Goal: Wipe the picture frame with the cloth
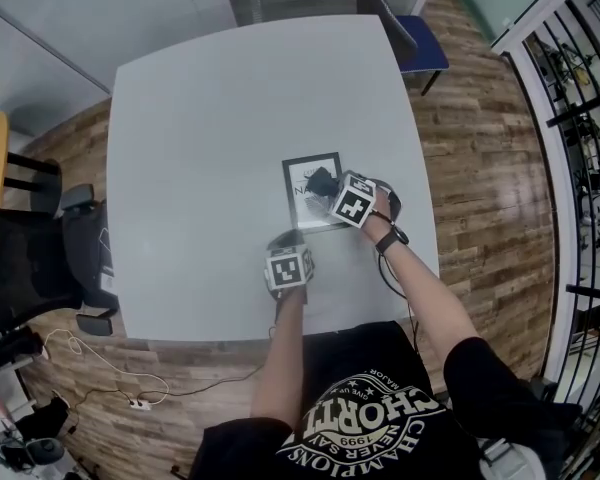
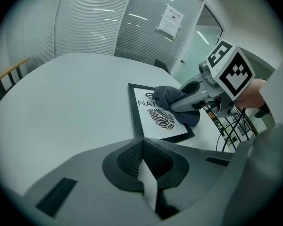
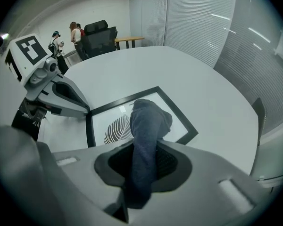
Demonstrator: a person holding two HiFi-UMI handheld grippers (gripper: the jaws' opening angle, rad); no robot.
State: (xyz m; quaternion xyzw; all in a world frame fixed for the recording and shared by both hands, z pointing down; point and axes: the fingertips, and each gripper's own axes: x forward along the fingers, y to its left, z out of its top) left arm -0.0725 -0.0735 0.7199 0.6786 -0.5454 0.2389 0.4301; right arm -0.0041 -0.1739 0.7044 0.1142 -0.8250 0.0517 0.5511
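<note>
A black picture frame (image 1: pixel 302 180) with a leaf print lies flat on the white table (image 1: pixel 200 118), near its right front edge. My right gripper (image 1: pixel 330 190) is shut on a dark blue-grey cloth (image 1: pixel 321 181), whose free end rests on the print. In the right gripper view the cloth (image 3: pixel 148 119) runs from between the jaws of the right gripper (image 3: pixel 144 147) down onto the frame (image 3: pixel 179 121). My left gripper (image 1: pixel 286 238) is shut, its tips at the frame's near left corner; this also shows in the left gripper (image 3: pixel 87 110). The left gripper view shows the frame (image 2: pixel 160 121), the cloth (image 2: pixel 167 95) and the right gripper (image 2: pixel 177 102).
A black office chair (image 1: pixel 30 258) stands left of the table and a blue chair (image 1: pixel 410 38) at its far right corner. Cables (image 1: pixel 110 368) lie on the wooden floor. A metal rack (image 1: pixel 580 118) lines the right wall. People (image 3: pixel 66 36) stand far back.
</note>
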